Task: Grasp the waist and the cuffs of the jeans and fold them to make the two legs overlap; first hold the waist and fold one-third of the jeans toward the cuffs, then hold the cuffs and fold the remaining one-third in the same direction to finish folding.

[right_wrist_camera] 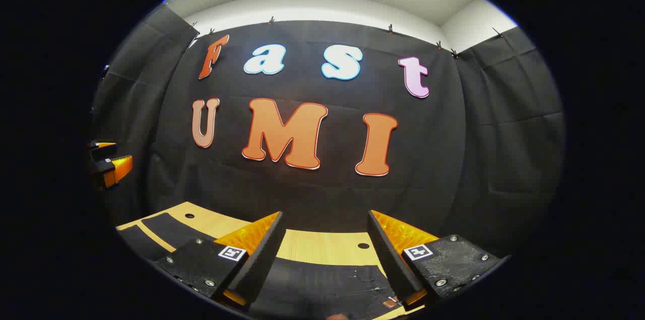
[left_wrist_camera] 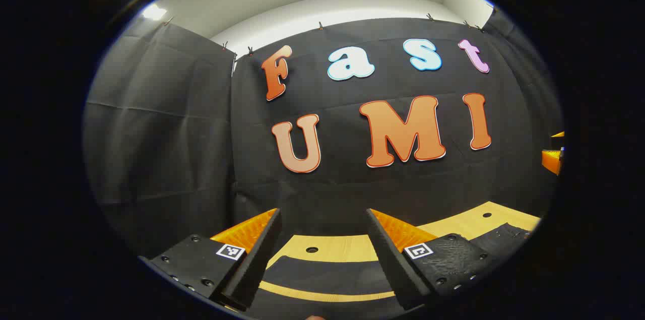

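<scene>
One pair of black jeans [right_wrist_camera: 322, 279] — flat, spread.

left tool [left_wrist_camera: 322, 252]: black mounts | screws | square markers; right tool [right_wrist_camera: 325, 254]: same

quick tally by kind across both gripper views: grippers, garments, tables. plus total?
grippers: 2, the left gripper and the right gripper, both open
jeans: 1, dark, lying on the table
table: 1, wooden
total: 4
</scene>
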`<state>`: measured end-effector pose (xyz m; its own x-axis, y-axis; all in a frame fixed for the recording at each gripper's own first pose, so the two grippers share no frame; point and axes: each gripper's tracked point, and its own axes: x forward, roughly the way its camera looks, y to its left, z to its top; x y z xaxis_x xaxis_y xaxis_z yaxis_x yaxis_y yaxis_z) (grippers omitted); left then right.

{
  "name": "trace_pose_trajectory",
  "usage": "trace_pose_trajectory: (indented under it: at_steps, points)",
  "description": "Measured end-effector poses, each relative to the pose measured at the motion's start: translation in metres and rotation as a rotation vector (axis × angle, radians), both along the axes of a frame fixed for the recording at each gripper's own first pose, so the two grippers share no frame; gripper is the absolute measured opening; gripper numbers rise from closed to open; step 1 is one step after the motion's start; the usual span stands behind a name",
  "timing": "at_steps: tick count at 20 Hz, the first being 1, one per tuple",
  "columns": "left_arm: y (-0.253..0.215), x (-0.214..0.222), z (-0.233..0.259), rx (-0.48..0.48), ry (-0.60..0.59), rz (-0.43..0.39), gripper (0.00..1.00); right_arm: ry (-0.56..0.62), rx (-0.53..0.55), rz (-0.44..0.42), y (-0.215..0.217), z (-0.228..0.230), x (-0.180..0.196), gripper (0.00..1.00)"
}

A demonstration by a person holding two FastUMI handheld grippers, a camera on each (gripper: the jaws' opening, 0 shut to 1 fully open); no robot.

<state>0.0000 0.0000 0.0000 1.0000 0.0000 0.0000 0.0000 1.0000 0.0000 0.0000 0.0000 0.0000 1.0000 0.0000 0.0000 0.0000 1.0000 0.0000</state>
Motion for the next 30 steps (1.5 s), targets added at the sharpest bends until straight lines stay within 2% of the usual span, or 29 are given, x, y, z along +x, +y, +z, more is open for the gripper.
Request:
trace_pose_trajectory:
  at_steps: [2, 3, 6, 7, 10, 11, 21, 23, 26, 29, 30]
  points:
    - [0.010, -0.002, -0.002, 0.008, 0.007, 0.018, 0.99, 0.002, -0.017, -0.001, -0.003, 0.000, -0.001, 1.00]
    - [0.015, -0.004, -0.002, 0.012, 0.009, 0.026, 0.99, 0.006, -0.024, -0.001, -0.004, -0.001, -0.001, 0.94]
    - [0.033, -0.006, -0.004, 0.026, 0.011, 0.063, 0.99, 0.016, -0.021, -0.002, -0.007, -0.004, -0.002, 1.00]
    - [0.036, -0.006, -0.005, 0.025, 0.013, 0.072, 0.99, 0.020, -0.016, -0.007, -0.009, -0.006, -0.002, 0.98]
    - [0.049, -0.009, -0.011, 0.028, 0.025, 0.095, 0.99, 0.021, -0.008, -0.025, -0.016, -0.005, 0.001, 1.00]
    - [0.053, -0.010, -0.013, 0.028, 0.031, 0.101, 0.99, 0.020, -0.010, -0.025, -0.016, -0.005, 0.002, 0.94]
    - [0.068, 0.000, -0.047, 0.012, 0.116, 0.084, 0.99, 0.123, 0.005, -0.036, -0.024, -0.043, 0.006, 0.98]
    - [0.058, 0.002, -0.065, 0.031, 0.192, 0.022, 0.99, 0.159, 0.011, -0.046, -0.029, -0.053, 0.008, 0.98]
    - [0.060, 0.008, -0.090, 0.052, 0.264, 0.015, 0.98, 0.227, 0.015, -0.069, -0.035, -0.073, 0.013, 0.98]
    - [0.072, 0.010, -0.121, -0.024, 0.367, 0.030, 0.98, 0.316, 0.048, -0.090, -0.038, -0.096, 0.014, 1.00]
    - [0.081, 0.011, -0.133, -0.050, 0.407, 0.050, 0.98, 0.345, 0.073, -0.099, -0.038, -0.104, 0.014, 0.98]
